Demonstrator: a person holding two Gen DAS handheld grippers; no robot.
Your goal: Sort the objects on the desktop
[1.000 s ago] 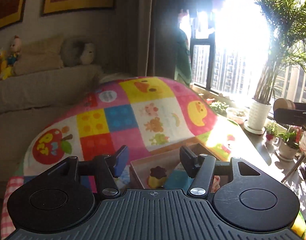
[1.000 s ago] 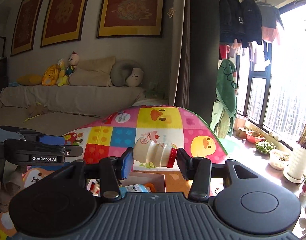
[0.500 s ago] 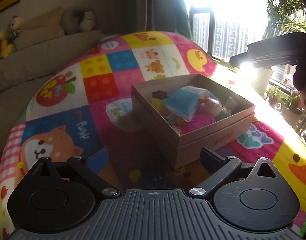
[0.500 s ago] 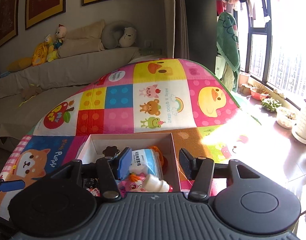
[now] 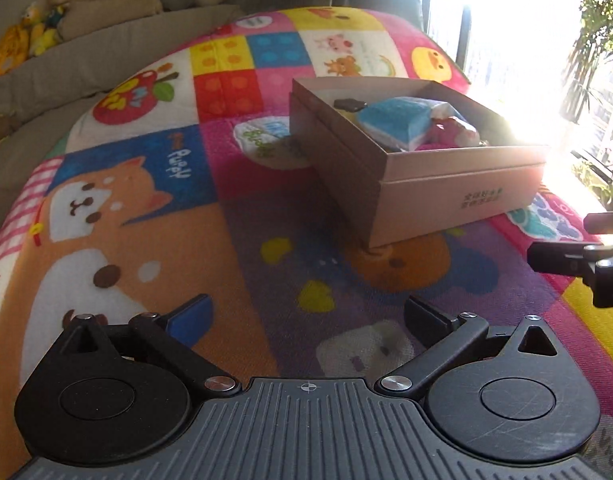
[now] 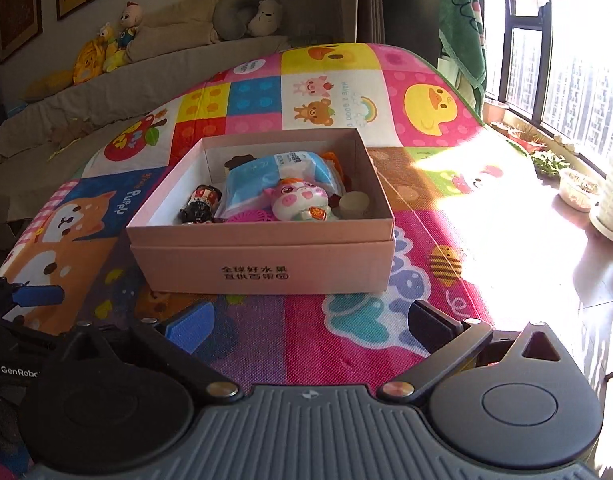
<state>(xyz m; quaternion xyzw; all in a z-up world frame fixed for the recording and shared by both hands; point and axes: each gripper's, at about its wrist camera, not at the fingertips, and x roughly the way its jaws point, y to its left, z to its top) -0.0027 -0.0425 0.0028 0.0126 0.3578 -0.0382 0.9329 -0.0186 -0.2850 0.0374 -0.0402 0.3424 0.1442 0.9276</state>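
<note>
Changes, placed relative to the pink box (image 6: 262,264):
- Right gripper (image 6: 310,322): jaws just opened wide, now empty; earlier clamped on a small white bottle (image 6: 354,202), which now seems to lie inside the box, near its right wall.
- Left gripper (image 5: 306,316): jaws spread, empty; lowered in front of the box, over the mat (image 5: 146,208).

Right gripper (image 6: 308,322), jaws just opened wide and empty, hangs over a cartoon mat (image 6: 346,336) before a pink box (image 6: 266,264). Inside lie a blue tissue pack (image 6: 274,176), pig toy (image 6: 302,200), dark figurine (image 6: 200,204) and pale bottle (image 6: 354,202). Left gripper's blue pad (image 6: 38,295) shows at left
</note>
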